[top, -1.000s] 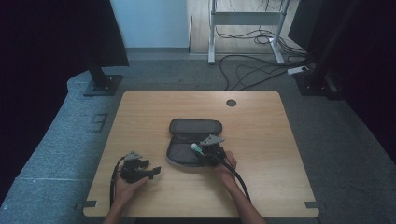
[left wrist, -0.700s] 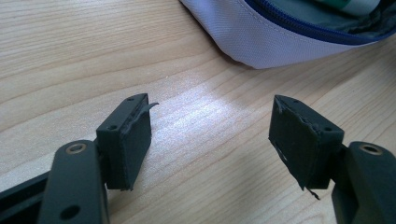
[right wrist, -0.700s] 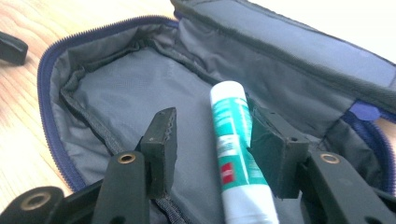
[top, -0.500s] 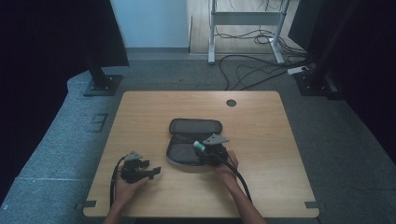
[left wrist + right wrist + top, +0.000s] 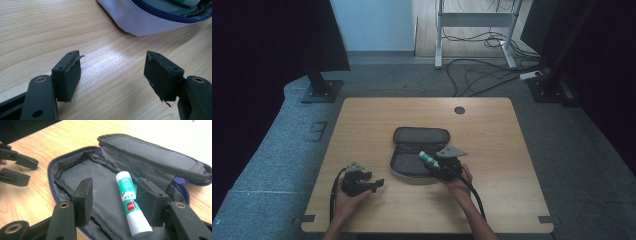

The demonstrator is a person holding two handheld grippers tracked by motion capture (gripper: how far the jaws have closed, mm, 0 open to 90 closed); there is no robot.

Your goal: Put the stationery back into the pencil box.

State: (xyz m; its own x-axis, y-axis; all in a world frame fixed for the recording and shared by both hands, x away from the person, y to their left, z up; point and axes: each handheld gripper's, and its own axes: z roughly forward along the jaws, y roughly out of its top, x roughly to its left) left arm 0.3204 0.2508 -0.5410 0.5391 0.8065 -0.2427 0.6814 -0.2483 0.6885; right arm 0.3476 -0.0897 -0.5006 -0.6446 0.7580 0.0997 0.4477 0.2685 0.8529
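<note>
- Two grippers work at a wooden table (image 5: 512, 150), one in each of the person's hands.
- The left gripper (image 5: 374, 184) rests near the table's 7 o'clock edge, jaws pointing toward 3 o'clock. In the left gripper view its fingers (image 5: 68, 75) stand wide apart with only bare wood between them, gripping nothing, close above the table top.
- An open pencil case (image 5: 409, 162) lies at the table's middle, its flap (image 5: 421, 135) folded back toward 12 o'clock. Its pale outer wall (image 5: 140, 21) shows just beyond the left gripper's jaws, toward 1 o'clock, apart from them.
- The right gripper (image 5: 432, 165) hovers over the case's 3 o'clock end, held by the right hand (image 5: 457, 182).
- In the right gripper view its fingers (image 5: 83, 200) are spread; a glue stick (image 5: 128, 202) with a green and white label lies between them, nearer the right-hand finger. Whether that pad touches the stick I cannot tell; the other finger is clearly apart from it.
- The glue stick lies on the case's grey lining (image 5: 75, 175).
</note>
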